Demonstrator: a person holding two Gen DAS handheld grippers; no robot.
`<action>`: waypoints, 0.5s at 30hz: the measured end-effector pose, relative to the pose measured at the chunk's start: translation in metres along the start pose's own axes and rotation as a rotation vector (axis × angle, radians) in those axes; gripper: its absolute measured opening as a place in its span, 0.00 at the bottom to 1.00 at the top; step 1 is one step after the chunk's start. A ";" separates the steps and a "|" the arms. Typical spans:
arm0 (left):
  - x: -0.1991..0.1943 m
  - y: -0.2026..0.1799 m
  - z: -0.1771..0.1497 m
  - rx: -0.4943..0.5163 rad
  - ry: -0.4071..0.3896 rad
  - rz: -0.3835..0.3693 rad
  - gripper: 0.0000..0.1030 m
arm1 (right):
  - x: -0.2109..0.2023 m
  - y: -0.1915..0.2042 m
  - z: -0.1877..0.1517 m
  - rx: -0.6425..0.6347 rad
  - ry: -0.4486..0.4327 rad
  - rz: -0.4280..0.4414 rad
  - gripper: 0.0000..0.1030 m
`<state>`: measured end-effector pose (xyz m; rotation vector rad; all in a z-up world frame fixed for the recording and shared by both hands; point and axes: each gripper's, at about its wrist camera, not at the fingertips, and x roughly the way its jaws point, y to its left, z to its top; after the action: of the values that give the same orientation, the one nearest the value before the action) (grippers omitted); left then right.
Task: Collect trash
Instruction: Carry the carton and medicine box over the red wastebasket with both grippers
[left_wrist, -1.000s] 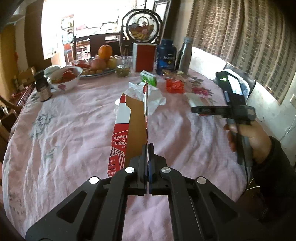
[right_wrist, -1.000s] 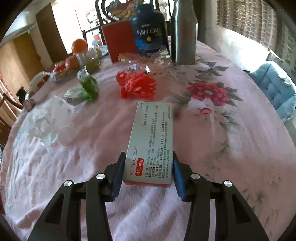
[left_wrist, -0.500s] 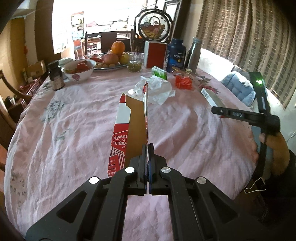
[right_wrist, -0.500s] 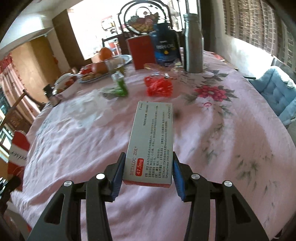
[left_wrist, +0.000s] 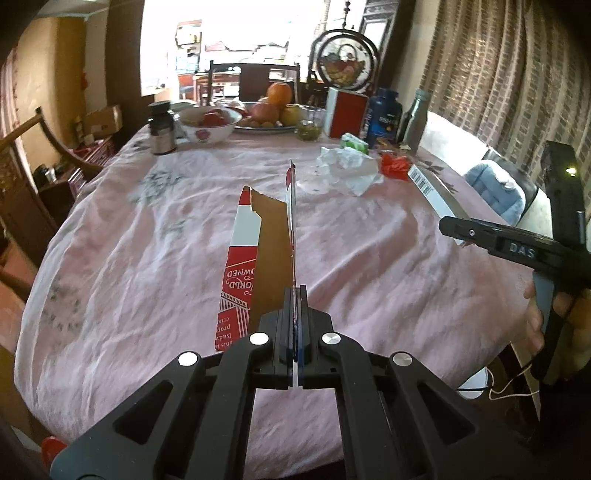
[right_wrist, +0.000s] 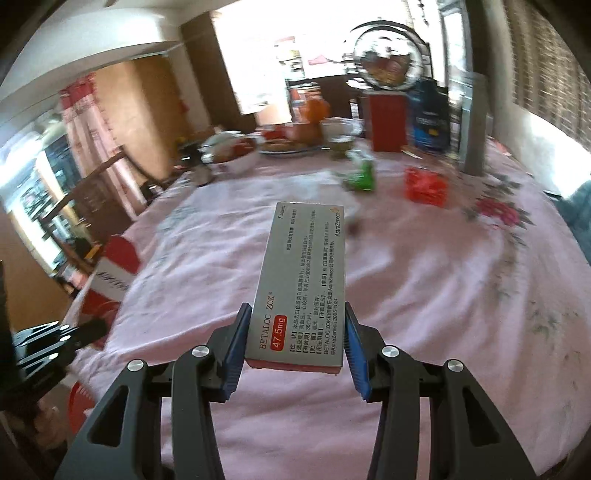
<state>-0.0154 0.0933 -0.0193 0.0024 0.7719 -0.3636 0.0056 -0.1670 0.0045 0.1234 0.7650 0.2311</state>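
With the left gripper (left_wrist: 295, 325) pinching the flattened red carton (left_wrist: 258, 258) at frame centre and the right gripper (right_wrist: 295, 343) clamping the medicine box (right_wrist: 306, 280), both await carrying to a bin, none visible.

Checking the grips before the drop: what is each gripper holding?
Left gripper: closed on the torn red carton.
Right gripper: closed on the grey medicine box.
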 end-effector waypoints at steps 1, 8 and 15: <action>-0.004 0.003 -0.003 -0.007 -0.005 0.009 0.02 | -0.001 0.007 -0.002 -0.012 -0.001 0.012 0.46; -0.028 0.026 -0.018 -0.057 -0.035 0.047 0.02 | -0.006 0.073 -0.009 -0.132 0.001 0.098 0.46; -0.055 0.053 -0.039 -0.115 -0.076 0.114 0.02 | -0.010 0.129 -0.021 -0.232 0.024 0.203 0.46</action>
<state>-0.0617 0.1656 -0.0166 -0.0748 0.7127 -0.2094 -0.0365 -0.0442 0.0213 -0.0222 0.7441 0.5127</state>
